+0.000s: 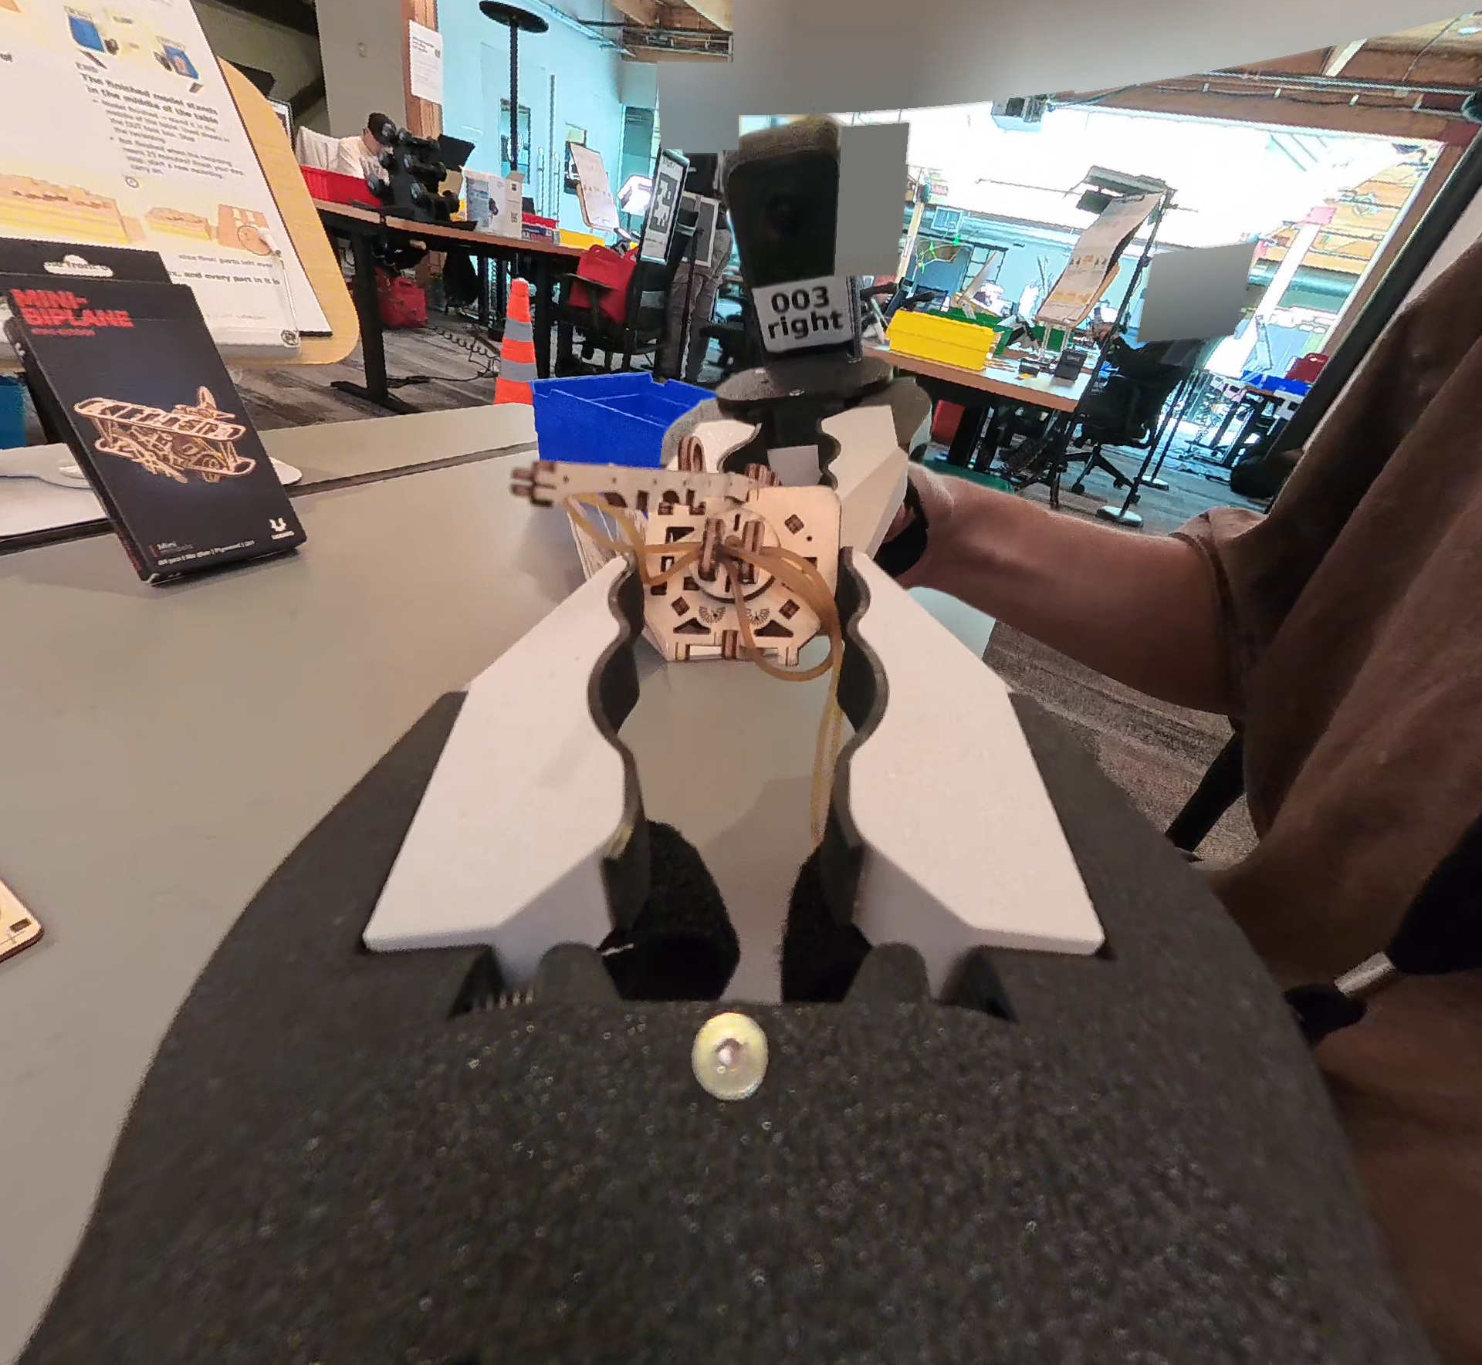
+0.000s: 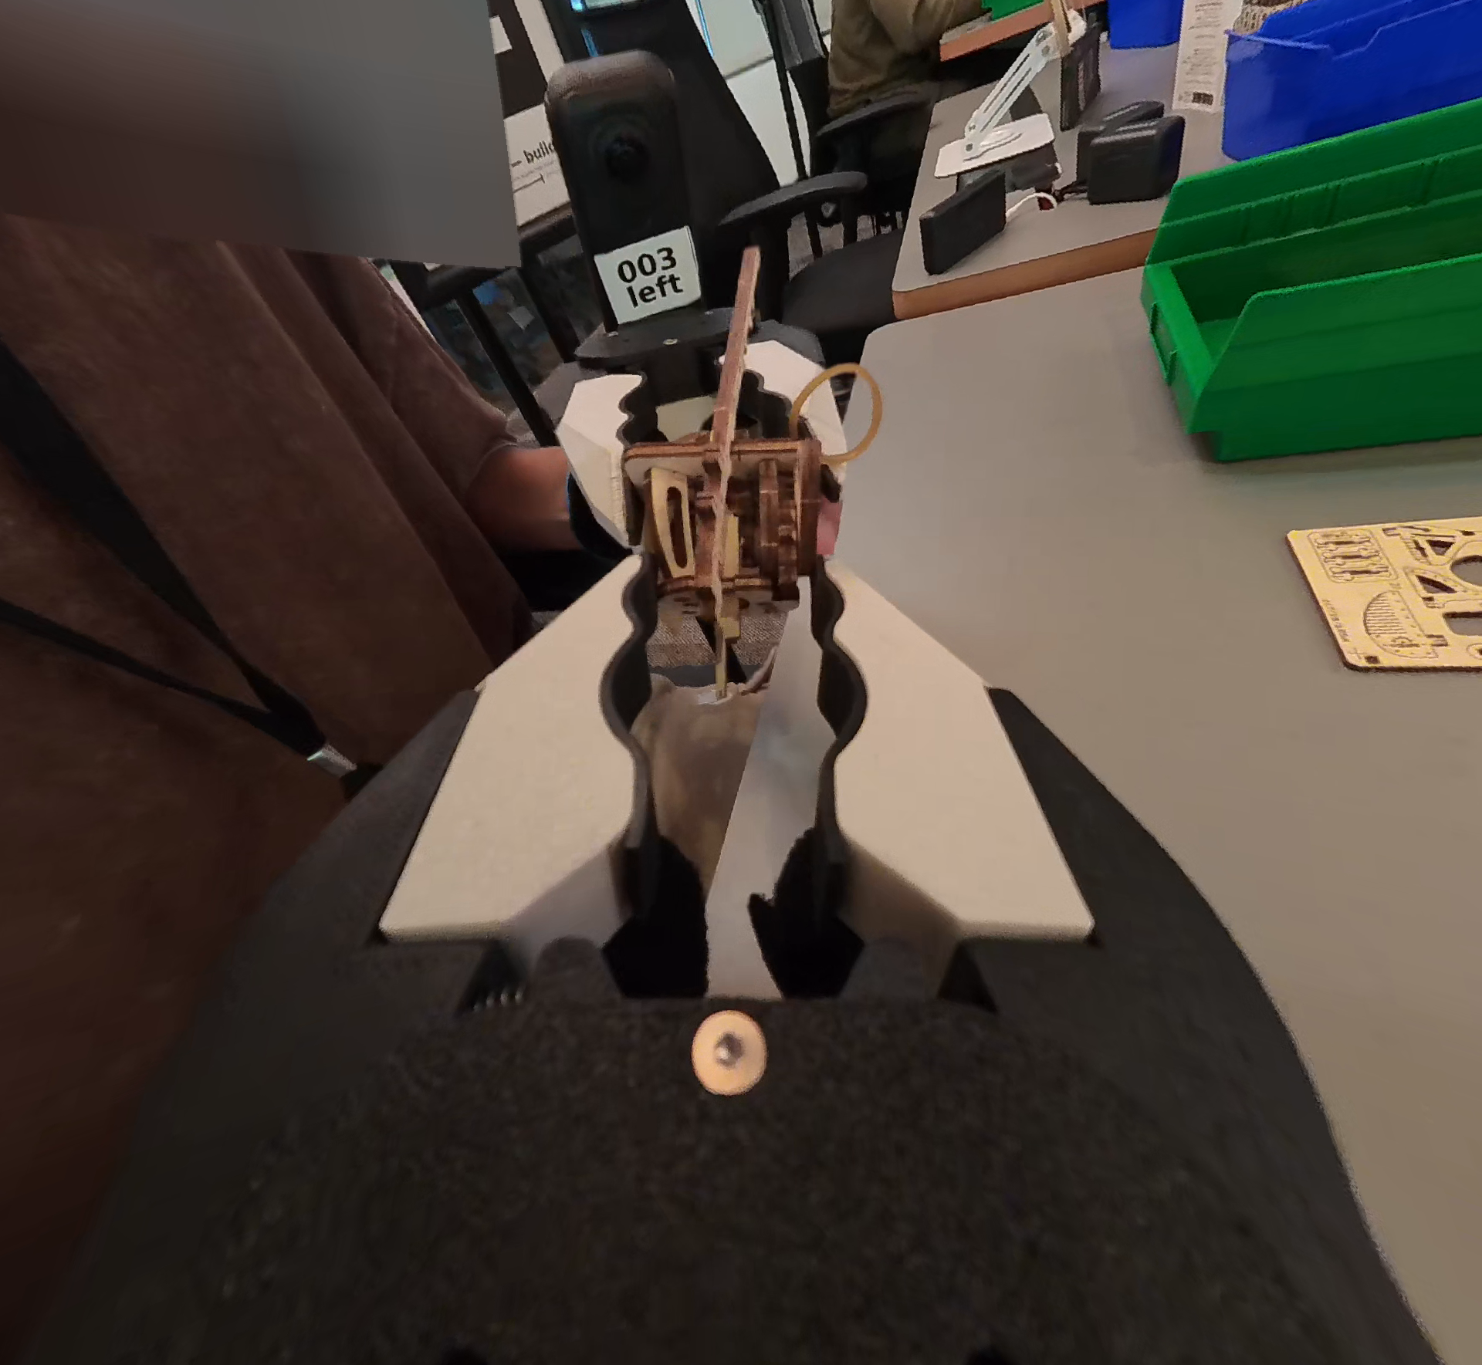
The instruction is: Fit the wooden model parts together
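A small wooden model box (image 1: 742, 589) with gear cut-outs is held between both grippers over the grey table's (image 1: 240, 685) edge. My left gripper (image 1: 738, 593) is shut on its near side. My right gripper (image 1: 790, 461) faces it from beyond and grips the far side. A long thin wooden strip (image 1: 633, 483) lies across the model's top. A tan rubber band (image 1: 810, 637) loops around the model's hub and hangs down by the right finger. In the right wrist view, my right gripper (image 2: 728, 573) is shut on the model (image 2: 722, 517); the strip (image 2: 738, 340) points up and the band (image 2: 842, 412) loops behind.
A dark biplane kit box (image 1: 160, 429) and an instruction board (image 1: 120, 84) stand at the left. A blue bin (image 1: 609, 421) is behind the model. Green bins (image 2: 1315, 316), a blue bin (image 2: 1355, 52) and a laser-cut wooden sheet (image 2: 1395, 597) lie on the table. A brown sleeve (image 1: 1323, 605) is close. The grippers are tip to tip, or close to it.
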